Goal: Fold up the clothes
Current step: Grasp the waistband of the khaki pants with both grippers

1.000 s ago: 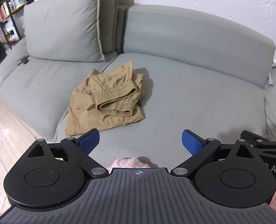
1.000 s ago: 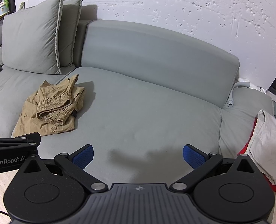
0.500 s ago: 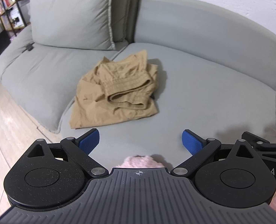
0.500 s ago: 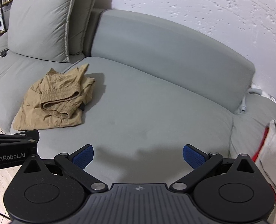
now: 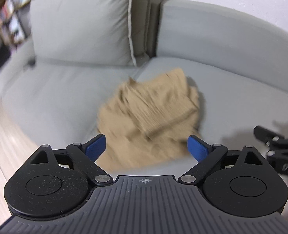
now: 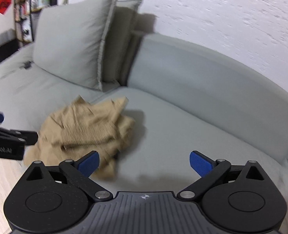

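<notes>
Blue-padded left gripper (image 5: 146, 145) was wide apart, gripping nothing, aimed low over tan garment (image 5: 151, 120). Garment lay crumpled on grey sofa (image 5: 231, 97), near front edge, below cushion (image 5: 81, 29). Right gripper (image 6: 144, 162) likewise spread, empty, garment ahead-left. Motion blur hid garment folds; bookshelf (image 6: 26, 9) smeared, contents unreadable.
</notes>
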Motion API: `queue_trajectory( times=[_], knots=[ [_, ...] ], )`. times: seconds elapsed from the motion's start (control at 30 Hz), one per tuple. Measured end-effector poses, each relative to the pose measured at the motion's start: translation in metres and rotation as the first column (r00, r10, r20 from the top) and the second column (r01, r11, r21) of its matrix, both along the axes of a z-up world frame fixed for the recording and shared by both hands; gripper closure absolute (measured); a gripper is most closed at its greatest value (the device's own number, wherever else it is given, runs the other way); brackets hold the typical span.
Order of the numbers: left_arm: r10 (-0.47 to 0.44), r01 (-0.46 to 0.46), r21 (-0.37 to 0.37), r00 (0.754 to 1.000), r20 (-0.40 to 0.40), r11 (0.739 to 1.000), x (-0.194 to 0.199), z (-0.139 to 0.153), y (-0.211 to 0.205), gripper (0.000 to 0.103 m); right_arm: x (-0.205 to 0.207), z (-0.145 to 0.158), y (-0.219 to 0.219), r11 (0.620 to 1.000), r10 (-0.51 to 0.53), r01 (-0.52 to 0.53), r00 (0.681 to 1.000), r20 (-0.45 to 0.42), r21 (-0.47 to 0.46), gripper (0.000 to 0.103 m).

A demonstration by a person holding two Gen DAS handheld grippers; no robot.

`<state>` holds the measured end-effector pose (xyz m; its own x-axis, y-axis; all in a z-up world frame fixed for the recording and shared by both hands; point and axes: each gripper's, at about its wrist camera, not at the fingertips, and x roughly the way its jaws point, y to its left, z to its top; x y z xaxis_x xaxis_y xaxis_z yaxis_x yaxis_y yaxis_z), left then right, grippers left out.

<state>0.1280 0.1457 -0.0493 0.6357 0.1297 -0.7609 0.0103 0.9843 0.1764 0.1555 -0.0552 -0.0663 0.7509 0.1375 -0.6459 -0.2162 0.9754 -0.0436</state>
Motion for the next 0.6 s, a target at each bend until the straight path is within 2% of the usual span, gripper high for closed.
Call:
queue_trajectory(
  times=[0.03,0.07,0.1,0.13,0.17,0.2,0.3,0.37,0.47,0.6],
  knots=[
    [-0.002,0.002,0.018,1.000,0.007,1.000,0.009,-0.001,0.008,0.014,0.010,-0.002,0.004,1.000,0.010,-0.010,1.000,0.004,0.013,0.010],
    [-0.007,0.007,0.015,1.000,0.005,1.000,0.014,-0.004,0.014,0.023,0.023,-0.006,0.008,0.999,0.024,-0.024,1.000,0.005,0.029,0.016],
    [-0.027,0.027,-0.015,1.000,-0.006,1.000,0.024,-0.012,0.025,0.028,0.036,-0.012,0.013,0.998,0.044,-0.044,0.999,-0.005,0.049,0.026],
    [-0.038,0.038,-0.042,0.999,-0.013,0.998,0.028,-0.018,0.030,0.037,0.046,-0.018,0.017,0.996,0.064,-0.062,0.998,-0.020,0.066,0.032],
    [-0.052,0.049,-0.100,0.998,-0.029,0.994,0.034,-0.032,0.037,0.041,0.059,-0.027,0.021,0.993,0.088,-0.084,0.995,-0.043,0.086,0.043],
    [-0.064,0.057,-0.153,0.997,-0.042,0.987,0.039,-0.046,0.044,0.041,0.070,-0.036,0.025,0.989,0.110,-0.103,0.992,-0.068,0.102,0.048],
    [-0.060,0.053,-0.182,0.998,-0.033,0.982,0.042,-0.074,0.042,0.038,0.097,-0.068,0.038,0.980,0.185,-0.175,0.976,-0.111,0.090,0.047],
    [-0.058,0.054,-0.176,0.998,-0.018,0.983,0.044,-0.093,0.037,0.029,0.108,-0.082,0.044,0.977,0.205,-0.196,0.971,-0.122,0.083,0.047],
    [-0.045,0.041,-0.152,0.999,-0.021,0.988,0.055,-0.111,0.027,0.029,0.125,-0.096,0.048,0.973,0.218,-0.205,0.967,-0.130,0.103,0.047],
    [-0.026,0.014,-0.149,0.997,-0.077,0.989,0.079,-0.133,0.023,0.032,0.142,-0.114,0.059,0.973,0.231,-0.222,0.958,-0.173,0.069,0.050]
  ],
)
